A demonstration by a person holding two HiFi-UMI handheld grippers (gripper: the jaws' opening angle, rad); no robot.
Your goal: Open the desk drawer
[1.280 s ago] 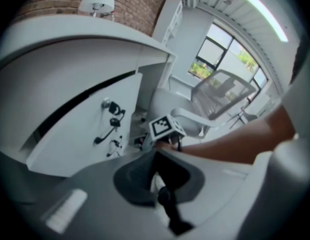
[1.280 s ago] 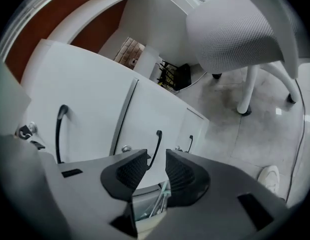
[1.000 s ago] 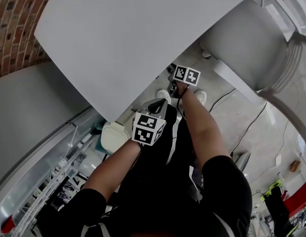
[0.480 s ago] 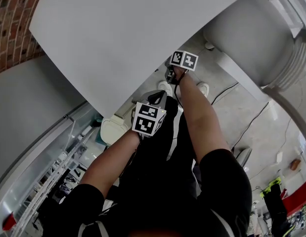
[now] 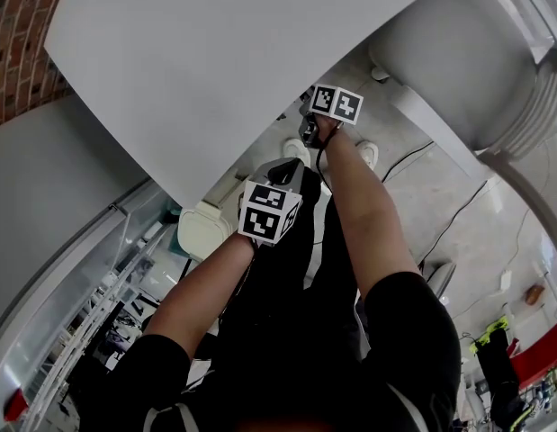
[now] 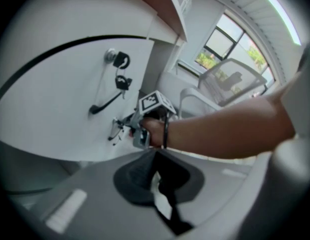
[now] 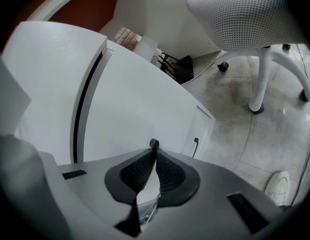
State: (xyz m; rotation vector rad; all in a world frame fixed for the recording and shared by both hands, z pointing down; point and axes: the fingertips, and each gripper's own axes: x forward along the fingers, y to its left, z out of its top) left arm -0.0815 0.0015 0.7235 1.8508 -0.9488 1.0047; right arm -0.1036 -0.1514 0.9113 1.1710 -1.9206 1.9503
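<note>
The white desk top [image 5: 215,61] fills the head view, and both grippers reach under its front edge. In the left gripper view the white drawer front [image 6: 54,94] carries a lock [image 6: 111,56], hanging keys [image 6: 122,82] and a slanted black handle [image 6: 105,104]. My right gripper [image 6: 117,129] is against that front just below the handle. Its own view shows my right gripper [image 7: 153,151] shut, with a small black handle end [image 7: 153,144] at its tips. My left gripper [image 6: 156,156] hangs back from the drawer, shut and holding nothing. In the head view the left gripper [image 5: 282,174] is nearer me than the right gripper [image 5: 307,133].
A white mesh office chair [image 5: 458,70] stands to the right, its legs and castors [image 7: 260,84] on the grey tiled floor. Cables [image 5: 440,232] run across the floor. A white bin [image 5: 202,228] sits left of my legs. A brick wall [image 5: 17,43] is at far left.
In the head view both grippers have shifted slightly upward along the desk edge. The right gripper stays against the drawer front.
</note>
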